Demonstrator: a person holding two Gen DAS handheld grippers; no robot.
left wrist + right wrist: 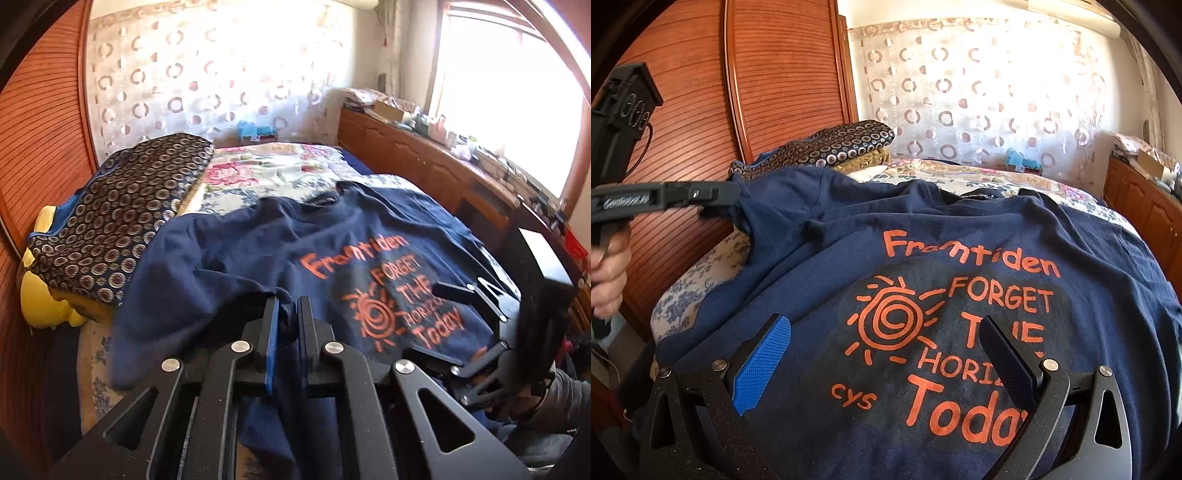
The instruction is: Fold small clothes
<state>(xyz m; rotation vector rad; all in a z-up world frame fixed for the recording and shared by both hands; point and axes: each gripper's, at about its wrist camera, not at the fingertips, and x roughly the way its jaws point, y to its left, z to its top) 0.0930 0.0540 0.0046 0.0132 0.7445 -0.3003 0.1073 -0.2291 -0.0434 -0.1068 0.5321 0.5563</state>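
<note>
A navy T-shirt (236,251) with orange print lies spread face up on the bed, collar toward the far end; it fills the right wrist view (960,236). My left gripper (287,301) is shut on a fold of the shirt's left edge and lifts it; it shows at the left in the right wrist view (733,201). My right gripper (886,328) is open and empty, low over the printed chest. It shows at the right in the left wrist view (476,295).
The bed (266,170) has a floral cover. Folded patterned bedding (122,221) and a yellow pillow (40,295) lie at its left. A wooden wardrobe (775,74) stands left, a cluttered wooden cabinet (424,155) right under the window.
</note>
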